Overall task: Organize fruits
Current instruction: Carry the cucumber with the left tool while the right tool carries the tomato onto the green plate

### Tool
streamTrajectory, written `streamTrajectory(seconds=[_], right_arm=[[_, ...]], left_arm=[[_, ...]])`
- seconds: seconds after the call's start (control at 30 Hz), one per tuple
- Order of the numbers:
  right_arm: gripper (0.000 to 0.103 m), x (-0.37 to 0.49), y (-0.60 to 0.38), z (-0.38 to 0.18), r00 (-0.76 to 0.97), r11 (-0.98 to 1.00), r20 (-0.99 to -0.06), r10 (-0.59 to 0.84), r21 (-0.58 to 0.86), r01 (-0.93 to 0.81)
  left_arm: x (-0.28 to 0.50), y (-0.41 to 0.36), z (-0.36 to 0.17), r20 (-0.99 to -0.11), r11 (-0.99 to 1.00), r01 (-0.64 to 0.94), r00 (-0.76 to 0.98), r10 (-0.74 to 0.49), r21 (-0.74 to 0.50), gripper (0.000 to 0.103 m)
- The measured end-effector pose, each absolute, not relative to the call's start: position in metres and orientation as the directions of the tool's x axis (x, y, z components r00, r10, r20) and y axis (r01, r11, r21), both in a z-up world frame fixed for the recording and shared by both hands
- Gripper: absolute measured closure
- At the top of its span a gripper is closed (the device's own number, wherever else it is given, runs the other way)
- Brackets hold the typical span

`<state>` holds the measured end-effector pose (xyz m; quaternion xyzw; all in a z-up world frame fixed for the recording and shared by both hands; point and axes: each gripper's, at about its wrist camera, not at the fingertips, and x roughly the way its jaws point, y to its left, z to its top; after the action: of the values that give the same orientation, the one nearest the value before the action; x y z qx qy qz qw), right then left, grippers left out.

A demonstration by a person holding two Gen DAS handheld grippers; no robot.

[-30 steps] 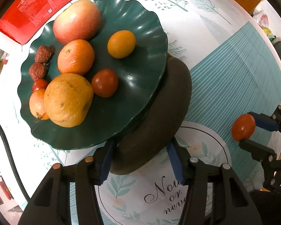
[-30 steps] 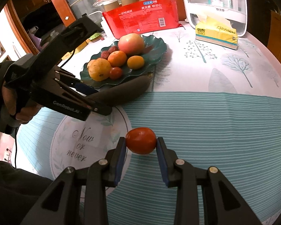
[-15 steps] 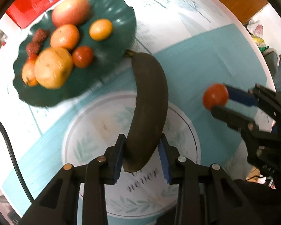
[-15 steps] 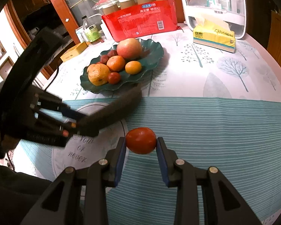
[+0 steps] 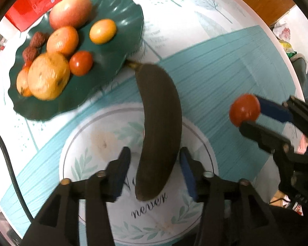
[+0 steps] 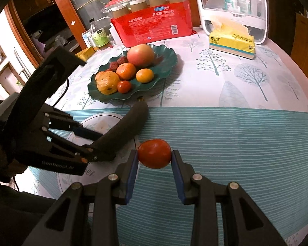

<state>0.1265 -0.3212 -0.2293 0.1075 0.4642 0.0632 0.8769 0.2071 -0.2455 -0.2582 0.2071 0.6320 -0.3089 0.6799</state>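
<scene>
— On the teal striped tablecloth, what lies between the left gripper's fingers?

— A blackened banana, stem end toward the green scalloped plate. It rests across the round white printed panel of the cloth. The jaws have just been opening: both blue pads stand off the peel with a gap on either side, so the banana sits between them but is not squeezed.

— And the right gripper?

— Closed on a red tomato. Both blue pads press its sides, and it is carried clear of the cloth, near the banana's lower end.

— What is on the plate?

— A large pinkish apple, an orange mandarin, a smaller yellow-orange citrus, a spotted yellow pear-like fruit, a second small tomato and a few dark red lychees at the back edge.

— Anything behind it?

— A red shrink-wrapped pack of cups, a yellow tissue pack and a white lidded container, all well apart from the grippers.
</scene>
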Motion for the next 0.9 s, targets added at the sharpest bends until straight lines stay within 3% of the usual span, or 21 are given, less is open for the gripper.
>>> streamTrajectory(seconds=[0.4,0.47,0.57,0.9], right_arm=[[0.07,0.126,-0.333,-0.229,0.564,0.97,-0.806,0.18,0.24,0.033],[0.07,0.126,-0.335,-0.229,0.565,0.97,-0.807,0.173,0.239,0.043],[0.07,0.127,-0.338,-0.229,0.565,0.969,-0.808,0.168,0.242,0.058],[0.07,0.131,-0.337,-0.226,0.574,0.971,-0.803,0.159,0.233,0.057]], left_arm=[[0.219,-0.289,-0.263,-0.992,0.699,0.712,0.03,-0.123,-0.065,0.055],[0.214,-0.3,-0.264,-0.993,0.7,0.713,0.045,-0.113,-0.047,0.065],[0.22,-0.289,-0.266,-0.991,0.709,0.702,0.038,-0.129,-0.066,0.07],[0.22,-0.275,-0.248,-0.989,0.738,0.674,0.088,-0.12,-0.03,0.074]])
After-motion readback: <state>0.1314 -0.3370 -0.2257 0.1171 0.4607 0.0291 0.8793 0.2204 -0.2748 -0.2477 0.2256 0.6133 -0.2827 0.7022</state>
